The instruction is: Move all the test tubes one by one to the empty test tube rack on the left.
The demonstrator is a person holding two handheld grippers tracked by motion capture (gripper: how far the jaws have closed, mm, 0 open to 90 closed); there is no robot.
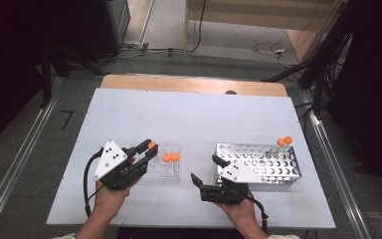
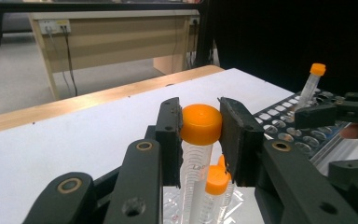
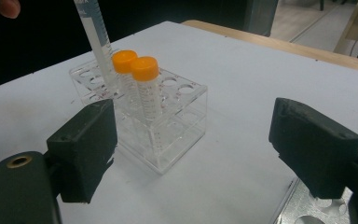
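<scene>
Your left gripper (image 1: 147, 149) pinches the orange screw cap of a clear plastic centrifuge tube (image 2: 199, 125); in the left gripper view both black pads press flat against the sides of the cap, and the tube hangs below them above the clear acrylic tube rack (image 1: 171, 172). That rack sits near the tabletop's near edge, left of its middle, and two more orange-capped tubes (image 3: 140, 70) stand upright in it side by side. The held tube's body shows in the right gripper view as a tilted clear column at the rack's far side; whether its tip is inside a hole there you cannot tell. Your right gripper (image 1: 205, 169) is spread wide with nothing between the jaws, low over the white tabletop (image 1: 189, 114) between the two racks. Just beside it, toward the right edge, lies the perforated metal tube rack (image 1: 273, 167), and two orange-capped tubes (image 1: 284, 142) lean in its far right corner.
</scene>
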